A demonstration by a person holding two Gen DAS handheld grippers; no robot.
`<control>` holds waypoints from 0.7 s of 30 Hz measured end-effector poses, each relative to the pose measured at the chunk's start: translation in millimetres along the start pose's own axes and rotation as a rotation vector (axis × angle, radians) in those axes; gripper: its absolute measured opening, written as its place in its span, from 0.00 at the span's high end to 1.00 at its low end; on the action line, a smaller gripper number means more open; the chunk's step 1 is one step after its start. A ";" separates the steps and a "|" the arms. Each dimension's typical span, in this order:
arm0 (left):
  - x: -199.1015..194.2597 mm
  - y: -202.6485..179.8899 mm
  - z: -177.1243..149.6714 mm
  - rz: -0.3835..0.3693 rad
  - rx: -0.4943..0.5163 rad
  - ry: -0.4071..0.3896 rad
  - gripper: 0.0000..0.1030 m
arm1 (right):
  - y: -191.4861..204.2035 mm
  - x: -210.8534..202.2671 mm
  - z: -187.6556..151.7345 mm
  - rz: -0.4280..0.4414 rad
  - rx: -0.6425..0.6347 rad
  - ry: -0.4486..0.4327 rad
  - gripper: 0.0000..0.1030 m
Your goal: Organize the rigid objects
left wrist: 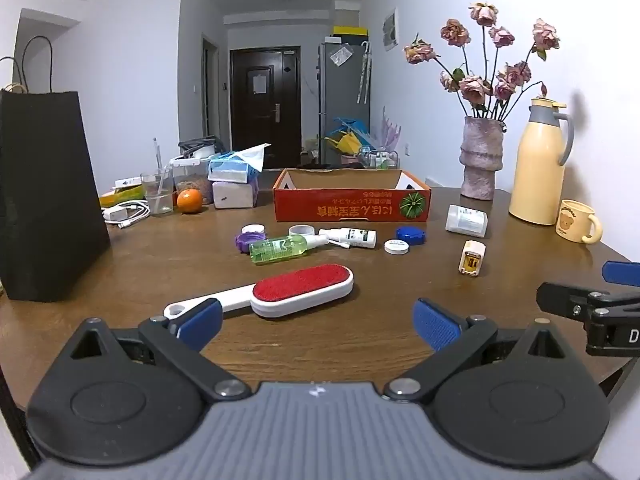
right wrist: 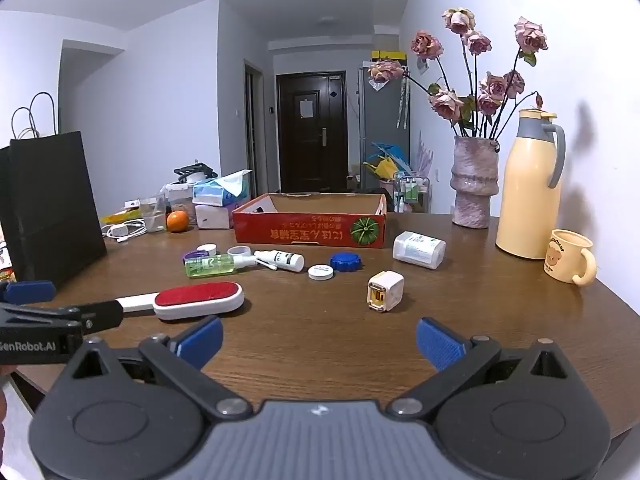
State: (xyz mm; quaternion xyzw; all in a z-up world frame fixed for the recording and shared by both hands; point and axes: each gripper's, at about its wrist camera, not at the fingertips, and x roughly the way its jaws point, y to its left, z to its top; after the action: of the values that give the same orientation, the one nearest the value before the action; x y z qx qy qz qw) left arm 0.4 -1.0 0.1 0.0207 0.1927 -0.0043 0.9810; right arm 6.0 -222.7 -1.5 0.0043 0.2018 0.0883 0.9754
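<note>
Left wrist view: the left hand-held gripper [left wrist: 316, 322] hangs over the brown surface [left wrist: 160, 256] with its blue pads spread wide and nothing between them. Just beyond lies a red-and-white lint brush [left wrist: 298, 289], its handle end by the left pad. The right hand-held gripper [right wrist: 318, 338], likewise spread and empty, hovers beside it, with a white charger plug [right wrist: 386, 291] just ahead. Nearer than the red cardboard box [left wrist: 352, 200], a row of small things lies on the surface: a green spray bottle [left wrist: 282, 247], a white spray bottle [left wrist: 352, 237], a round white tin [left wrist: 397, 247], a blue cap [left wrist: 411, 235] and a white pill bottle [left wrist: 467, 221]. Right of the box stand a vase of dried roses [left wrist: 480, 158], a yellow thermos jug [left wrist: 540, 164] and a cream mug [left wrist: 576, 221]; left of it, a black paper bag [left wrist: 44, 196].
</note>
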 end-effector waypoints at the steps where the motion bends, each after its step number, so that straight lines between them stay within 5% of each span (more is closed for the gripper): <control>1: -0.4 -1.0 0.0 0.001 0.001 0.003 0.00 | -0.1 -0.3 0.1 -0.001 -0.001 -0.001 0.00; 21: -3.1 9.5 3.3 0.022 -0.040 0.043 0.00 | 3.0 -6.0 2.7 -0.010 0.012 -0.005 0.00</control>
State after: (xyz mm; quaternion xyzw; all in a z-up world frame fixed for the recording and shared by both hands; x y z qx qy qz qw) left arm -1.1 8.3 4.8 0.0035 0.2134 0.0108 0.9769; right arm 1.1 -220.7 3.5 0.0095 0.2000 0.0824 0.9763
